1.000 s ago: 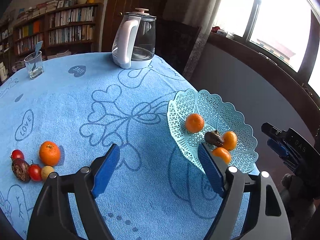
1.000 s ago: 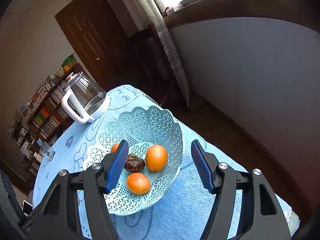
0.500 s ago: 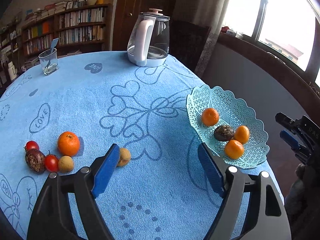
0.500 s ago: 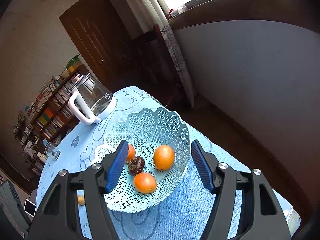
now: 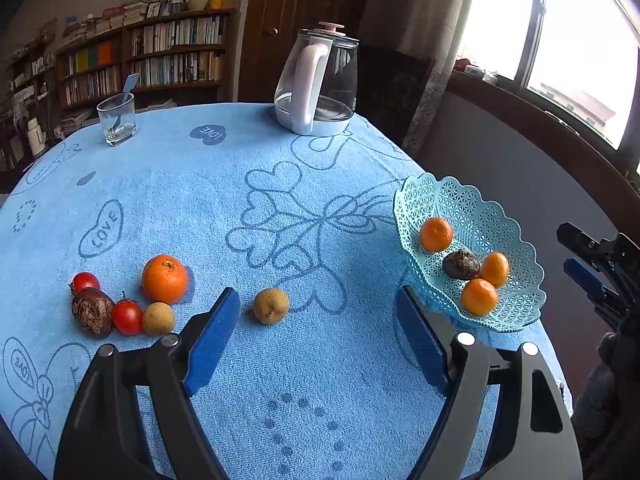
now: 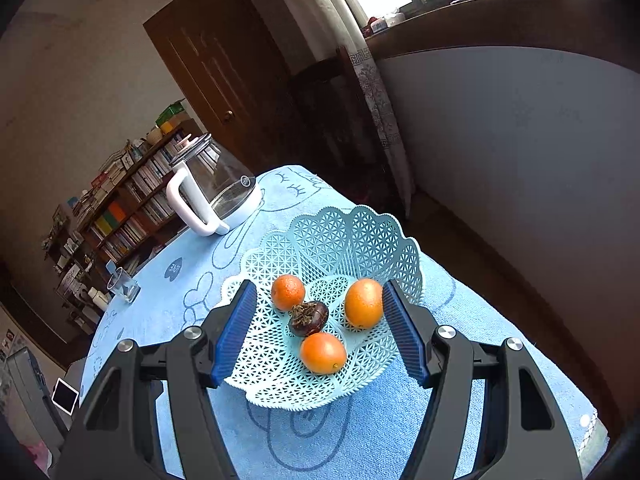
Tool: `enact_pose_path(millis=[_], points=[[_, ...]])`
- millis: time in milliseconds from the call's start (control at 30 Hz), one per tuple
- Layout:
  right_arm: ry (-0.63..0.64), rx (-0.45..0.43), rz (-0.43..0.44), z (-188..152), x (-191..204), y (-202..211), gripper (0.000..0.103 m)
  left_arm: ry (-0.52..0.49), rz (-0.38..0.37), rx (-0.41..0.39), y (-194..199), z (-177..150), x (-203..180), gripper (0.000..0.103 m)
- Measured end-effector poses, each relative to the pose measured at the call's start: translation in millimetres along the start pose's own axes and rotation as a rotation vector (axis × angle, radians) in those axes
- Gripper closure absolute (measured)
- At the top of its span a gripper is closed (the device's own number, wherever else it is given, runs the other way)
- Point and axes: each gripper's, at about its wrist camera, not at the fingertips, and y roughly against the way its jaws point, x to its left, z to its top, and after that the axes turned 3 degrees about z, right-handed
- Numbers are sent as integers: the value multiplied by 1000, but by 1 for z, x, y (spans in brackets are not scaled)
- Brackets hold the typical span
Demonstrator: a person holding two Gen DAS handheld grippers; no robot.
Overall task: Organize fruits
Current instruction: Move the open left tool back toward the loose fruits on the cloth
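Observation:
A light blue lattice basket (image 5: pixel 496 216) at the table's right edge holds three oranges and a dark brown fruit (image 5: pixel 461 265). It also shows in the right wrist view (image 6: pixel 340 236). On the cloth lie a tan round fruit (image 5: pixel 271 305), an orange (image 5: pixel 164 279), two red tomatoes (image 5: pixel 85 282), a dark brown fruit (image 5: pixel 92 311) and a small tan fruit (image 5: pixel 158 318). My left gripper (image 5: pixel 318 336) is open and empty above the cloth, near the tan round fruit. My right gripper (image 6: pixel 320 332) is open and empty over the basket; it also shows in the left wrist view (image 5: pixel 592 264).
A glass kettle (image 5: pixel 318 84) with a white handle stands at the back of the round table. A drinking glass (image 5: pixel 117 119) with a spoon stands at the back left. The table edge drops off just right of the basket. Bookshelves and a door lie behind.
My left gripper has pulled back and turned left, so the loose fruits on the cloth come into fuller view. My right gripper has drawn back slightly from the basket. Both stay open.

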Motion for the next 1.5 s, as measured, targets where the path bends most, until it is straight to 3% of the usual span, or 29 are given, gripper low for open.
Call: enact_pose_path(millis=[467,567,833,1500], points=[[119,81,102,-28,45,-10,35,47,41,-9,10,-7,23,23],[141,99,115,-34,54,-12,35,60,52,-16,13,-8,29,14],[181,149,140,-52,68,-18,35,92,81,-20,18,-12,45,14],[291,257,190,-92,99,-34,35,217,219,-11,26,-35,123,14]])
